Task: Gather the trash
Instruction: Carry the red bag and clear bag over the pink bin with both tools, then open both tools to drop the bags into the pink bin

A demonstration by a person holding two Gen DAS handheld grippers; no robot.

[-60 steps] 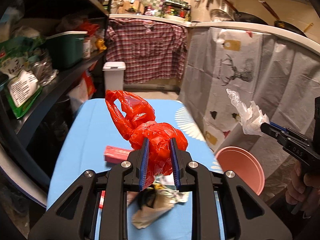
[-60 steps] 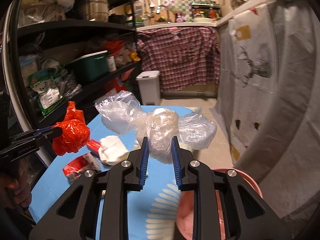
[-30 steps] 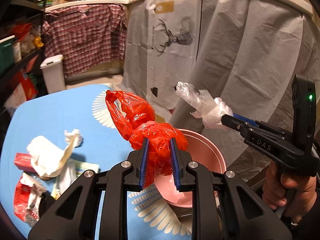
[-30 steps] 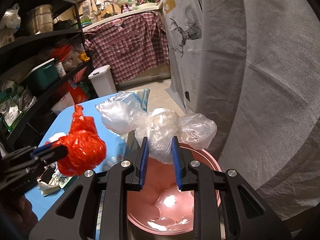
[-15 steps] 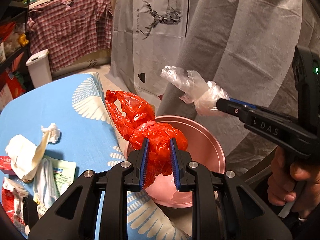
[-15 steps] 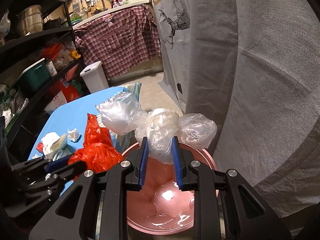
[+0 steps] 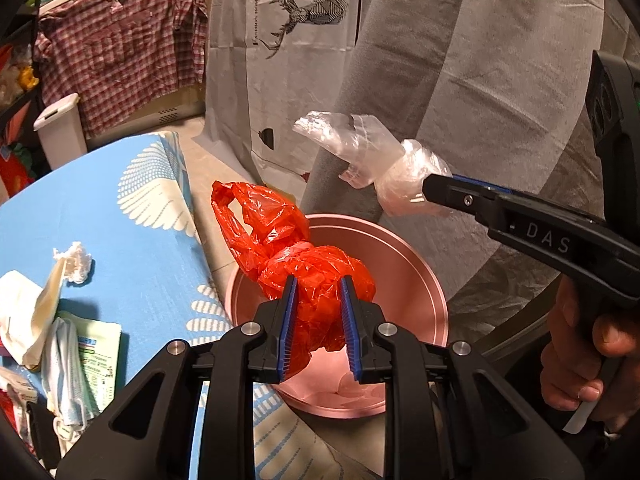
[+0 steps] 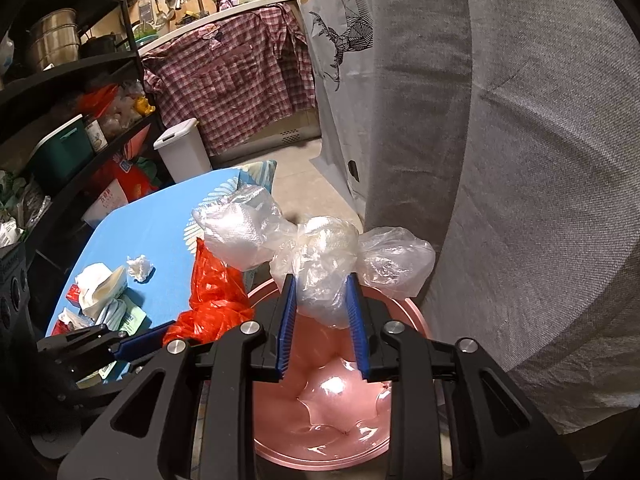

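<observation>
A crumpled red plastic bag is pinched between the blue pads of my left gripper, which hangs over the near rim of the pink round bin. My right gripper holds a knotted clear plastic bag above the same bin. Its jaws are opening, and the clear bag still fills the gap and touches both pads. In the left wrist view the right gripper comes in from the right with the clear bag at its tip. In the right wrist view the red bag shows at the lower left.
The blue table left of the bin carries tissues, paper and wrappers. A grey cloth drape hangs close behind the bin. A white lidded bin stands on the floor beyond, beside dark shelves.
Both grippers have swung from above the table to above the pink bin. The left one has sunk towards the rim with the red bag. The right pads stand slightly wider apart.
</observation>
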